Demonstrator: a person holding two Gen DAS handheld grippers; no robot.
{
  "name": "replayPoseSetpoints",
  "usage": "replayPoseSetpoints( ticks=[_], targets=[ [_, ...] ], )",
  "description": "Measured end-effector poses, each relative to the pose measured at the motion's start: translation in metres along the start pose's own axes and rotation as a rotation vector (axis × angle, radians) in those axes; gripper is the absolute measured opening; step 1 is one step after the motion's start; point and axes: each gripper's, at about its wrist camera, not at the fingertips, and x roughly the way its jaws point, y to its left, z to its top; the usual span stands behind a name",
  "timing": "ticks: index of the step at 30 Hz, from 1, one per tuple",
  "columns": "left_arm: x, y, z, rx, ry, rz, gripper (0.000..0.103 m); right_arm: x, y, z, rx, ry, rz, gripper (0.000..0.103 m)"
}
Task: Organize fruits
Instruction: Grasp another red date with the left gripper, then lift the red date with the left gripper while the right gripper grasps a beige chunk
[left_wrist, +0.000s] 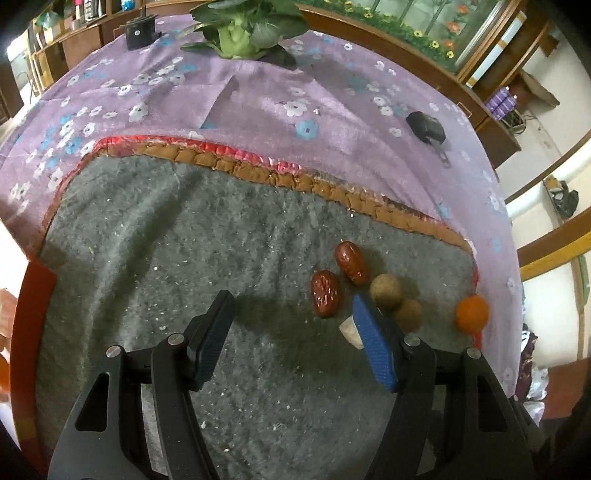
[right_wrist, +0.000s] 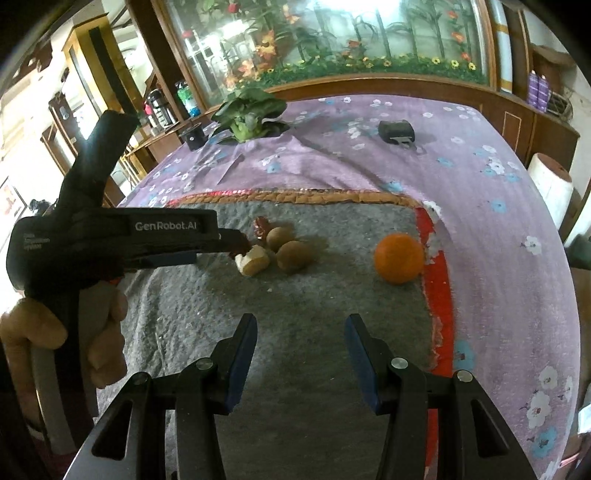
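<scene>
**Left gripper closing in on the fruit cluster, nothing picked yet**

Left gripper (left_wrist: 291, 314): jaws wide apart, empty, angled down over the grey mat (left_wrist: 184, 240). Its right finger tip sits just beside the pale chunk (left_wrist: 351, 332) and the nearer brown round fruit (left_wrist: 386, 290). Right gripper (right_wrist: 301, 326): jaws apart, empty, hanging over bare mat at the bottom centre of its view.

Fruit, all on the mat:
- two red dates (left_wrist: 338, 280), side by side, centre-right of the left view
- two brown round fruits touching each other, just right of the dates
- orange (right_wrist: 399, 258), alone, well apart to the right, right at the mat's red border (right_wrist: 437, 266)

Step, as I read it: approach to the first pick. Can't tell which piece the left one is after.

Next move needs the left jaws recentred over one piece; at present the cluster sits off to their right side. Pieces are packed tight, so closing could knock a neighbour.

Room: lots of open mat in the left half of the left view. The orange could roll off the border onto the purple floral cloth (right_wrist: 498, 166). The grippers are close together; the left hand (right_wrist: 107, 332) sits lower left in the right view.
</scene>
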Motion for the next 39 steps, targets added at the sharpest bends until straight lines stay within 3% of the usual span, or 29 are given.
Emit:
replayPoseSetpoints(
  ticks=[7,8,12,13,14,29,39],
  targets=[
    [0.006,-0.008,0.004,0.000,0.003,0.034,0.065,0.002,0.002,-0.001,-0.002,0.001,0.019,0.049],
    [0.005,-0.009,0.004,0.003,-0.002,0.045,0.051,0.002,0.001,-0.001,-0.001,0.000,0.021,0.049],
    [0.006,-0.009,0.005,0.026,-0.002,0.020,0.032,0.003,0.000,0.000,0.006,0.001,0.029,0.049],
    [0.006,-0.009,0.005,0.028,0.011,-0.021,0.018,0.003,0.000,0.001,0.009,0.002,0.030,0.049],
    [0.007,-0.009,0.006,0.027,0.029,-0.046,0.016,0.004,0.000,0.002,0.009,0.000,0.032,0.049],
    [-0.020,0.020,0.003,-0.002,-0.021,-0.059,0.016,0.037,0.028,0.020,-0.023,0.051,0.136,0.049],
    [-0.035,0.043,-0.007,0.001,-0.057,-0.023,0.016,0.068,0.043,0.036,-0.182,0.062,0.051,0.049]
  ],
)
